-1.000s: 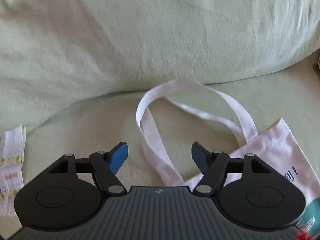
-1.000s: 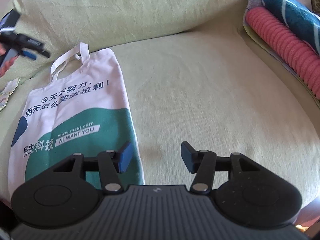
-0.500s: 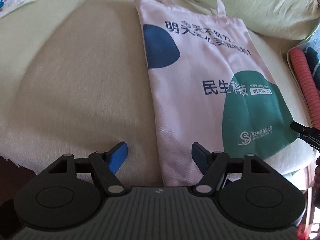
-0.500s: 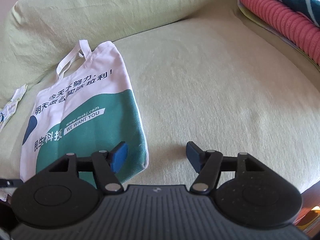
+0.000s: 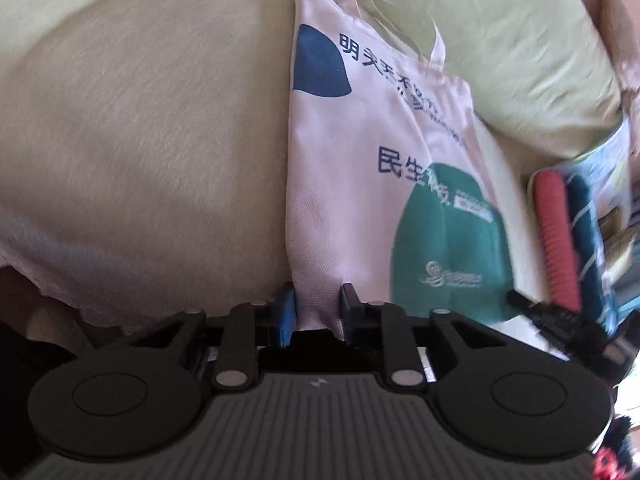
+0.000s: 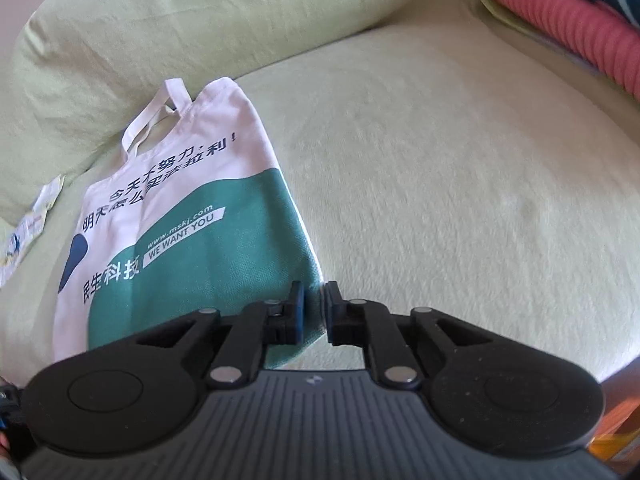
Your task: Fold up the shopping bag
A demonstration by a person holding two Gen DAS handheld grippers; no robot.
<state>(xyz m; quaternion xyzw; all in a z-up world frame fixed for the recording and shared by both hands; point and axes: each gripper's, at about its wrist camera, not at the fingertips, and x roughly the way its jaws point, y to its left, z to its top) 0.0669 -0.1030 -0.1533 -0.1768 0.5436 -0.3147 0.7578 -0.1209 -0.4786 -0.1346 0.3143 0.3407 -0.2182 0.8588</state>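
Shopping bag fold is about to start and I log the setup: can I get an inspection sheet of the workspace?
Surface: green sofa seat, bare beside the bag.
Job's things: shopping bag flat, unfolded, handles toward the back cushion.
Clutter: printed packet beside the bag; pink roll and teal towel at the seat's edge.
Grippers: left gripper and right gripper, jaws just closed, each clamping a bottom corner.
Cables: nothing seen.
Surroundings: nothing seen beyond the sofa.

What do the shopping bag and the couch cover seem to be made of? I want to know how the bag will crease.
Shopping bag: looks like woven cotton canvas, matte, with a visible weave grain, flat printed colour patches and soft sewn strap handles.

Couch cover: seems a soft, slightly fuzzy matte fabric, pale green, wrinkled on the back cushion; the exact fibre is unclear.
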